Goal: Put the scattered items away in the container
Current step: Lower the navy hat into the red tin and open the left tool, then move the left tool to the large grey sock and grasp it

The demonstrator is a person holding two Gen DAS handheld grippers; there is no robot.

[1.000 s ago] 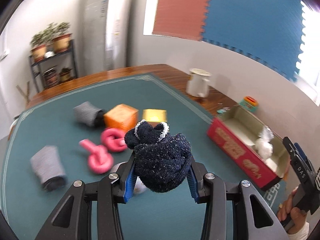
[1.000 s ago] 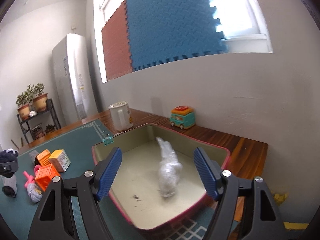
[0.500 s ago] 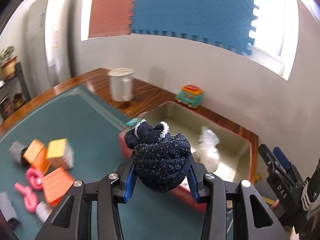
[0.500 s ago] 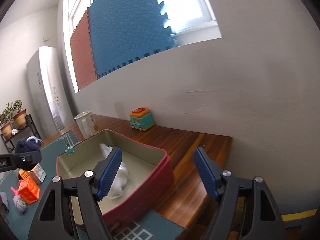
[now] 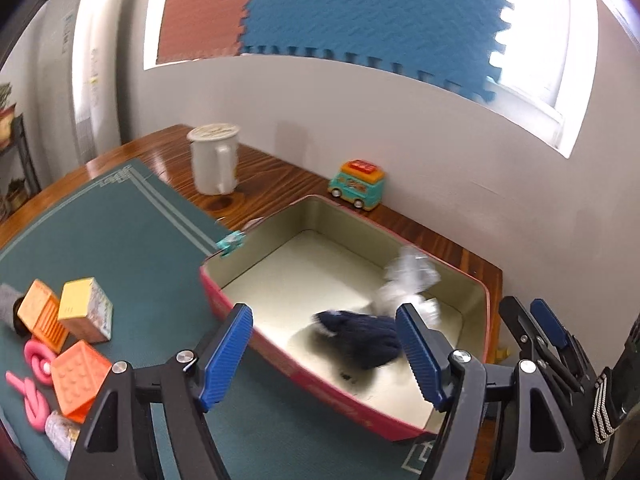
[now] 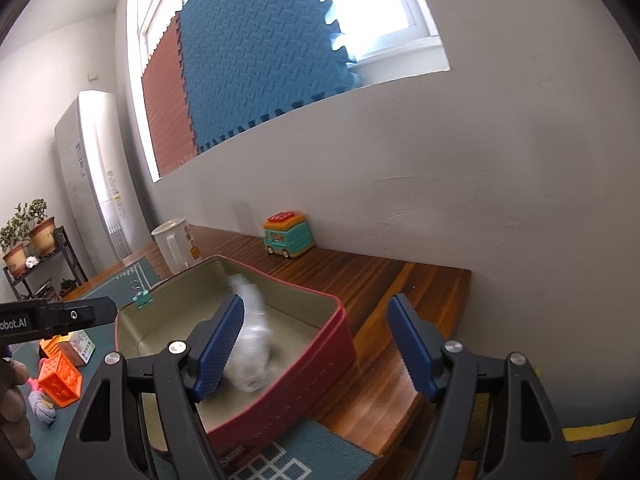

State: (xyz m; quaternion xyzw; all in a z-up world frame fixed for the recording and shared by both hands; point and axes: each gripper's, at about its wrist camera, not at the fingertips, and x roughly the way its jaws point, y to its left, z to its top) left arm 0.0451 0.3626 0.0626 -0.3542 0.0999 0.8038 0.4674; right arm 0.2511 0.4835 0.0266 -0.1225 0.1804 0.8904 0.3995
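Observation:
The red container (image 5: 304,376) with a beige inside stands at the right end of the green mat. A dark navy rolled sock (image 5: 360,342) lies inside it, beside a crumpled clear plastic bag (image 5: 408,280). My left gripper (image 5: 326,354) is open and empty, just above the container's near wall. My right gripper (image 6: 318,346) is open and empty, over the container's far right corner (image 6: 336,332); the plastic bag (image 6: 252,344) shows behind its left finger. Orange blocks (image 5: 76,380), a yellow block (image 5: 86,314) and a pink knotted toy (image 5: 34,384) lie on the mat at left.
A white mug (image 5: 214,162) and a teal toy bus (image 5: 356,186) stand on the wooden table by the wall. A teal clip (image 5: 231,242) sits on the container's far corner. A grey sock (image 5: 8,304) lies at the left edge.
My left gripper has opened and let go of the navy sock, which now lies in the container. The right gripper has swung slightly back toward the container.

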